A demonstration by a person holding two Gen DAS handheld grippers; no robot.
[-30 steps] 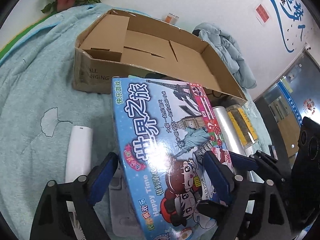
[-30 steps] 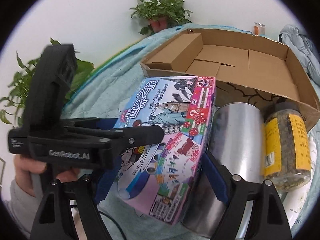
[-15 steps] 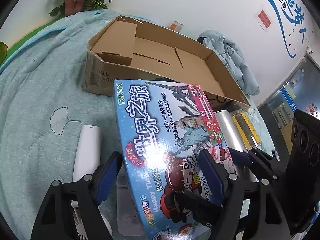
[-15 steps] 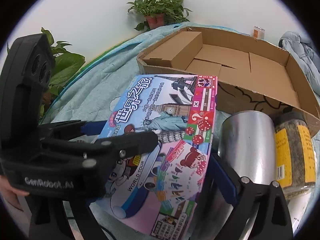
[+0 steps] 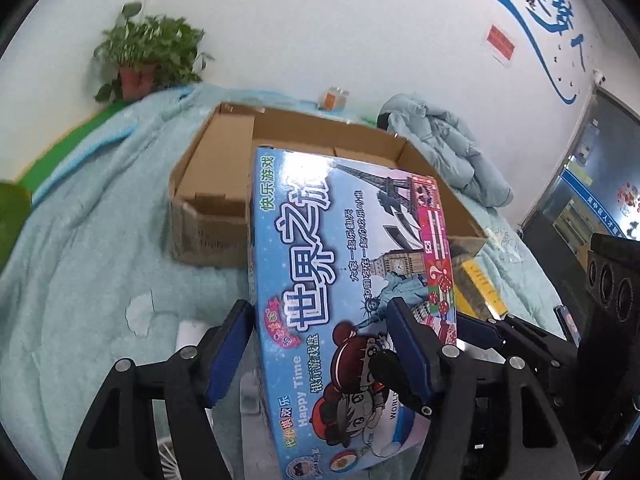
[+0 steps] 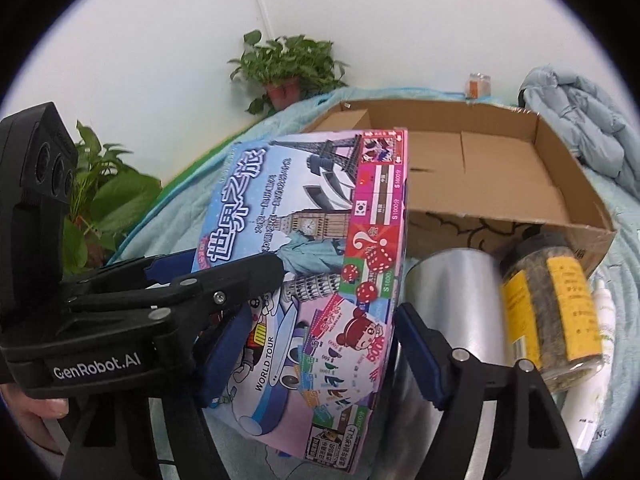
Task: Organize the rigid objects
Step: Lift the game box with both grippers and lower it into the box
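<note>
A colourful board game box (image 5: pixel 344 280) with Chinese lettering and landmark pictures is lifted off the blanket, its far end over the near wall of an open cardboard box (image 5: pixel 216 184). My left gripper (image 5: pixel 320 344) is shut on the game box's near left part. My right gripper (image 6: pixel 316 344) is shut on its near right part; the game box (image 6: pixel 312 240) fills the right wrist view, with the cardboard box (image 6: pixel 500 168) behind it. The two grippers hold it side by side.
A shiny metal cylinder (image 6: pixel 452 280), a yellow-labelled jar (image 6: pixel 548 300) and a white bottle (image 6: pixel 600 312) lie right of the game box. A white device (image 5: pixel 188 332) lies below it. A folded jacket (image 5: pixel 452 148), potted plants (image 5: pixel 148 56) and a light blue blanket (image 5: pixel 80 240) surround it.
Both grippers have lifted the game box and carried it toward the cardboard box; its far end now overlaps the box's near wall. The items on the blanket stayed put.
</note>
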